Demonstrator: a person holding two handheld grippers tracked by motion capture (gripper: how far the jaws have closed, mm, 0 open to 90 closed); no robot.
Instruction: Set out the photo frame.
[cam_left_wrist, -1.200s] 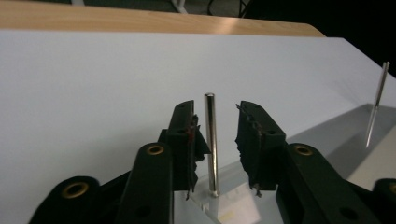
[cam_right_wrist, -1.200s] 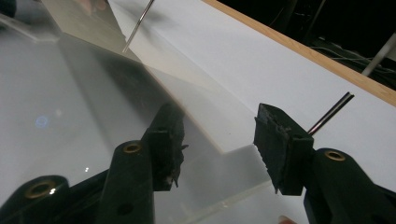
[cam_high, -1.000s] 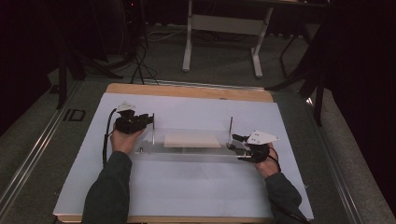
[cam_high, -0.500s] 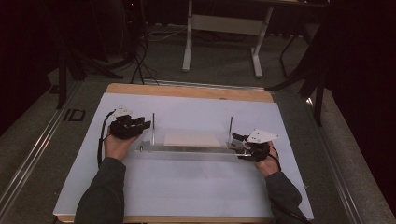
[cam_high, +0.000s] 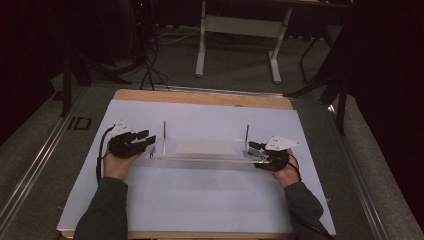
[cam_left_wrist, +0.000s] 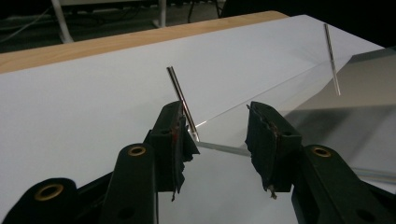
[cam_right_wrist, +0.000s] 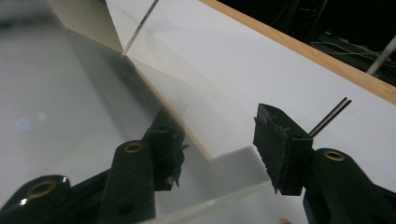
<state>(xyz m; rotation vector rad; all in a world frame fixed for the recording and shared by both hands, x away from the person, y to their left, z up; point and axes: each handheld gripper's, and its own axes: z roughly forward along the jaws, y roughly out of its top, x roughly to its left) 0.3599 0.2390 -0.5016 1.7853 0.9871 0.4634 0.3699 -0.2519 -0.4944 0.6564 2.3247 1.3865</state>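
A clear plastic plate (cam_high: 205, 148) lies flat on the white sheet (cam_high: 200, 200), with a thin metal rod (cam_high: 164, 131) upright at its left end and another rod (cam_high: 247, 134) at its right end. My left gripper (cam_high: 150, 139) sits just left of the plate. Its jaws have just been opening and hold nothing. In the left gripper view the plate's corner (cam_left_wrist: 224, 150) and the near rod (cam_left_wrist: 182, 100) stand just beyond my left gripper (cam_left_wrist: 215, 126). My right gripper (cam_high: 252, 149) rests at the plate's right end. In the right gripper view its jaws (cam_right_wrist: 219, 135) stand wide apart around the plate's corner (cam_right_wrist: 233, 158), with a rod (cam_right_wrist: 329, 115) beside the right jaw.
The white sheet covers a wooden table (cam_high: 200, 97). Beyond the table's far edge stand desk legs (cam_high: 201, 45) and cables (cam_high: 150, 70) on a dark floor. A metal rail (cam_high: 35, 165) runs along the table's left side.
My left gripper has drawn back to the left, away from the plate's left rod, and its jaws stand wider. The right hand and the plate have stayed put.
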